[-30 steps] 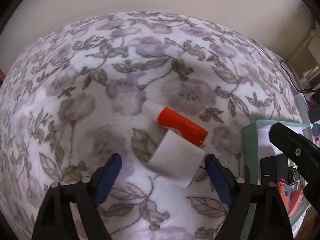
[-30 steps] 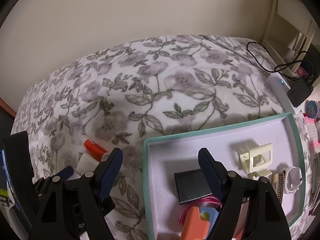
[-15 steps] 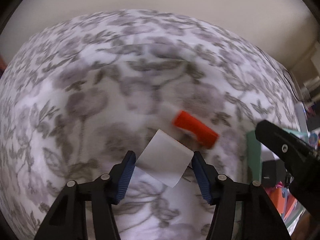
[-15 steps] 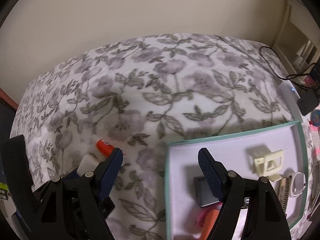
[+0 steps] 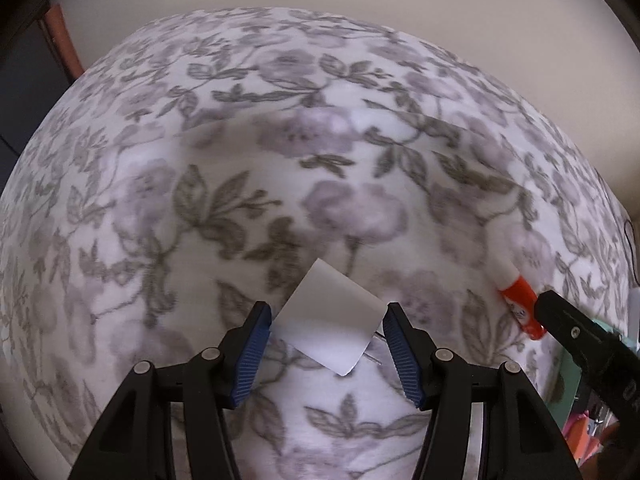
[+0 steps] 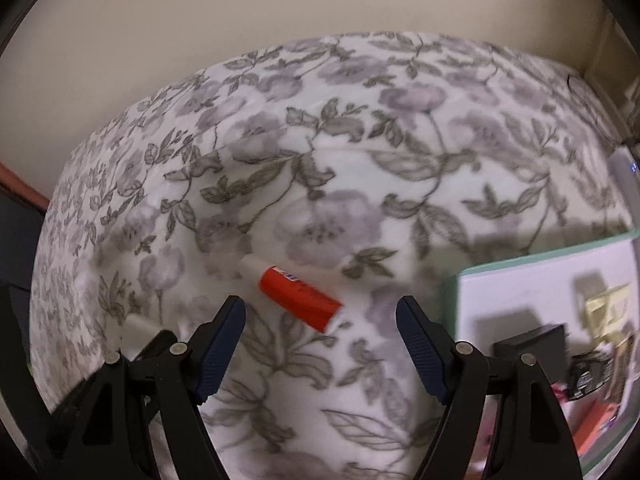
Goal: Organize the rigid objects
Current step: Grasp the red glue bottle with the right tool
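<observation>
Bed surface covered by a floral blanket, grey-purple flowers on white. Lying directly on it: an orange-and-white glue stick, and at the right edge a teal-rimmed tray, contents blurred, possibly small household items.

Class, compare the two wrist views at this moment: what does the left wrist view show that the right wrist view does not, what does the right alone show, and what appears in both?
Only the left wrist view shows the face of the white card clamped between the left tool's blue pads.

Only the right wrist view shows the inside of the teal-rimmed tray, holding a black box and a cream plastic piece, and the right tool open and empty.

Both show the floral blanket and the orange glue stick lying on it.
</observation>
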The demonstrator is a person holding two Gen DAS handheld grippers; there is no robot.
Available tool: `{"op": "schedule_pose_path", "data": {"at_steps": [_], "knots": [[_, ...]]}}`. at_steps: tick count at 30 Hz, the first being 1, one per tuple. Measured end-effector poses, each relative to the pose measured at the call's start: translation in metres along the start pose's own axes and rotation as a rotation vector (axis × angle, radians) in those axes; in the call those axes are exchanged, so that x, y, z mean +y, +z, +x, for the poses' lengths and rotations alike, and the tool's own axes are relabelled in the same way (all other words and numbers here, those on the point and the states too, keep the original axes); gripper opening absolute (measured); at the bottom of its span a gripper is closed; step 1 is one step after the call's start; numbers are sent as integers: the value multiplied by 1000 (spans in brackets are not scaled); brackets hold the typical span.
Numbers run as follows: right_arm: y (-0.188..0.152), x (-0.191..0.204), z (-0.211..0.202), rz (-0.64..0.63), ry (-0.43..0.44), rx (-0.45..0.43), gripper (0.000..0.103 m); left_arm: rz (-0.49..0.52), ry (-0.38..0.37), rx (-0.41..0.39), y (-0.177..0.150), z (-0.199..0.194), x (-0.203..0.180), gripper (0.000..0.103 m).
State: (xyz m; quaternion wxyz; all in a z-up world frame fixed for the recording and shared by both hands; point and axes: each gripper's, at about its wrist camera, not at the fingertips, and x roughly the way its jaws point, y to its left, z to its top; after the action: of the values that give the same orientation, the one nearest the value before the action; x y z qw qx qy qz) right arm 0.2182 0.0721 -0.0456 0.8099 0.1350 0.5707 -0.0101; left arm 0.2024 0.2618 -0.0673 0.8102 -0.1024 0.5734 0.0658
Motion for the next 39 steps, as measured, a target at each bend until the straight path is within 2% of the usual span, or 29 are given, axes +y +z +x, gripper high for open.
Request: {"op": "schedule_pose_path", "data": {"at_steps": [10, 21, 28, 39], "knots": [[7, 9, 18, 168, -26, -7, 79, -40, 22, -8, 4, -5, 28, 61], [12, 26, 35, 207, -149, -33, 79, -93, 17, -7, 6, -9, 65, 61], [13, 29, 43, 243, -209, -42, 79, -101, -1, -3, 10, -5, 65, 61], [-1, 30, 37, 238, -215, -57, 79, -103, -9, 5, 9, -6, 64, 61]]}}
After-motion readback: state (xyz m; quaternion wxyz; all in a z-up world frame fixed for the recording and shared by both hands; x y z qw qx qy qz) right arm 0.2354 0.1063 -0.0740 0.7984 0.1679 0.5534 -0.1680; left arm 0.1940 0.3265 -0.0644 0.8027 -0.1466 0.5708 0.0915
